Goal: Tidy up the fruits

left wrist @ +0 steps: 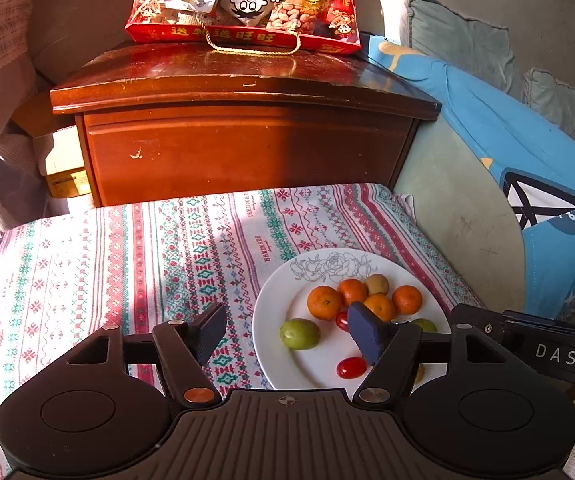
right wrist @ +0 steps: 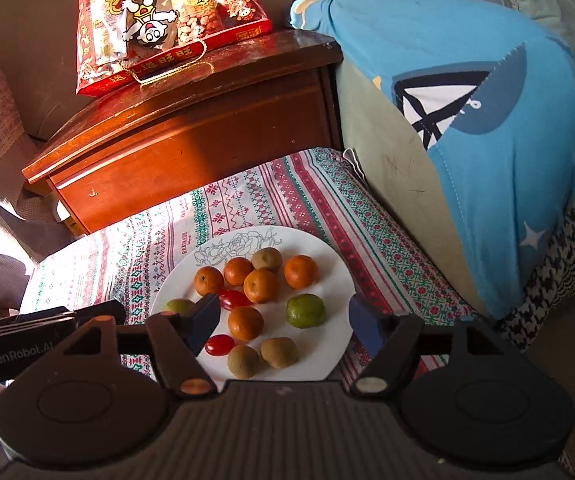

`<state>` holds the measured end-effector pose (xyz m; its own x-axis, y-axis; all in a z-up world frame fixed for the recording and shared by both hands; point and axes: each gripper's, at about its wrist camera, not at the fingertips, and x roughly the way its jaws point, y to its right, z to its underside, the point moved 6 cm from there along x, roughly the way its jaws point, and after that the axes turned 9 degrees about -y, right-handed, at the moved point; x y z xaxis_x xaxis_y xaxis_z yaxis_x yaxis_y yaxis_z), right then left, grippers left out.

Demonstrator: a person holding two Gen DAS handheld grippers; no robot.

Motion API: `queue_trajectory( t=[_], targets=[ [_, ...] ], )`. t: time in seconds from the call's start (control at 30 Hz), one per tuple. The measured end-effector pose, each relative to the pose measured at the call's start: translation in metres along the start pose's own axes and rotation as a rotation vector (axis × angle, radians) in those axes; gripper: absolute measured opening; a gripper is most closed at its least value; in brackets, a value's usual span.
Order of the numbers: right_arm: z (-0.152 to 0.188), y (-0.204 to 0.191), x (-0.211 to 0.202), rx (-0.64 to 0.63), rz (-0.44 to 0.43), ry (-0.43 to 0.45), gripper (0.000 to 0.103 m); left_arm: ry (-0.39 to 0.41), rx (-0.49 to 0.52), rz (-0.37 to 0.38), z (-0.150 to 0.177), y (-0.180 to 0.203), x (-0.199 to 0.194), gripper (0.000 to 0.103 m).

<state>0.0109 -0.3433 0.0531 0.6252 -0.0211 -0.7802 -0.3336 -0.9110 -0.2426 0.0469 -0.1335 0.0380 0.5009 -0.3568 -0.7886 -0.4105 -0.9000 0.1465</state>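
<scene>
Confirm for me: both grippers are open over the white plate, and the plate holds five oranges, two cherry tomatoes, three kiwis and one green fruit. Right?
Not quite: there are two green fruits, not one; the right wrist view shows both. The rest holds: left gripper and right gripper open over the white plate, five oranges, two cherry tomatoes, three kiwis.

From my left wrist camera, the right finger [left wrist: 367,334] covers part of one tangerine [left wrist: 379,306] and one cherry tomato [left wrist: 342,320], and most of a green fruit [left wrist: 424,325] behind it. The near edge of the plate [left wrist: 275,376] is under the gripper body. In my right wrist view, the left finger [right wrist: 203,322] hides part of a green fruit [right wrist: 178,306]. The snack bag [left wrist: 243,0] is cut by the top edge, and I cannot read its small print.
</scene>
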Motion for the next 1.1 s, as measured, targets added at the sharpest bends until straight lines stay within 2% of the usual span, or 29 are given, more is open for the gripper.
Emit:
queue_trajectory(
  t=[0.3,0.5,0.97,1.1],
  targets=[
    [0.026,-0.003,0.016,0.002,0.089,-0.092,0.076,-0.098,-0.027,-0.054,0.023,-0.01,0.002,0.074],
    [0.024,-0.006,0.024,0.019,0.086,-0.105,0.077,-0.129,-0.023,-0.105,0.024,-0.012,0.008,0.074],
    [0.033,-0.007,0.042,0.021,0.132,-0.193,0.086,-0.226,-0.03,-0.163,0.032,-0.019,0.025,0.075],
    [0.033,-0.004,0.044,0.03,0.145,-0.207,0.087,-0.231,-0.013,-0.179,0.033,-0.017,0.028,0.082]
  ],
)
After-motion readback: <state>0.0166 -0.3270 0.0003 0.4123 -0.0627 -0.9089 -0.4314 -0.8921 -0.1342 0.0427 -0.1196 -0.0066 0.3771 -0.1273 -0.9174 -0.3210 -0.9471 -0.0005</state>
